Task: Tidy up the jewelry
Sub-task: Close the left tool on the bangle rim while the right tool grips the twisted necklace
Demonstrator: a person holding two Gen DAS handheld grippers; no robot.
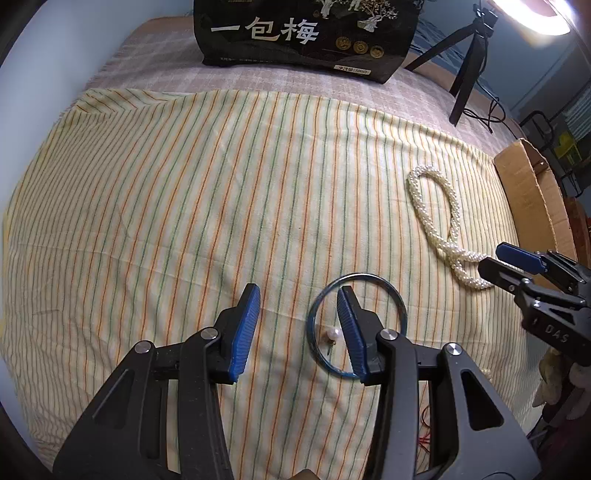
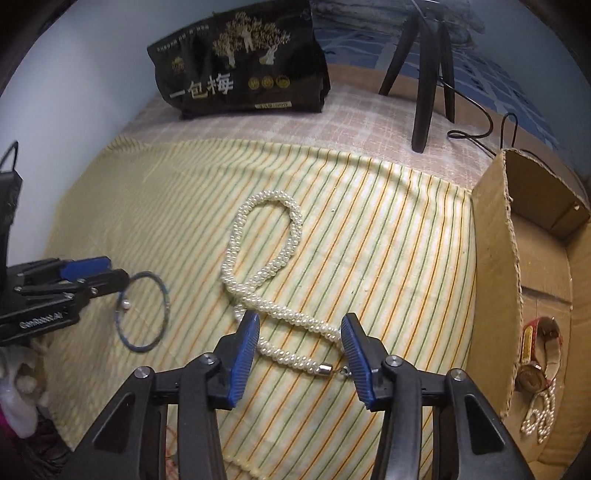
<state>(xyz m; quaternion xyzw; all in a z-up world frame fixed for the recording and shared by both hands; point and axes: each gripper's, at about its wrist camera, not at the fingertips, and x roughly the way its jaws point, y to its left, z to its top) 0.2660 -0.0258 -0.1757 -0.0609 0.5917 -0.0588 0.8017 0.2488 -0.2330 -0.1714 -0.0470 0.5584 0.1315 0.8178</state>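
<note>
A blue bangle (image 1: 373,280) lies on the striped cloth (image 1: 221,203) with a small pearl earring (image 1: 334,335) inside it. My left gripper (image 1: 299,302) is open; its right finger sits over the bangle's inside, its left finger outside it. A white pearl rope necklace (image 2: 266,273) lies looped on the cloth; it also shows in the left wrist view (image 1: 447,218). My right gripper (image 2: 299,332) is open, its fingers on either side of the necklace's clasp end (image 2: 328,369). The bangle (image 2: 162,291) and left gripper (image 2: 107,273) show at the left of the right wrist view.
A cardboard box (image 2: 495,258) stands at the right edge, holding a red watch (image 2: 535,354) and a small pearl piece (image 2: 539,413). A black snack bag (image 1: 306,33) and a black tripod (image 2: 424,74) with a cable stand at the back.
</note>
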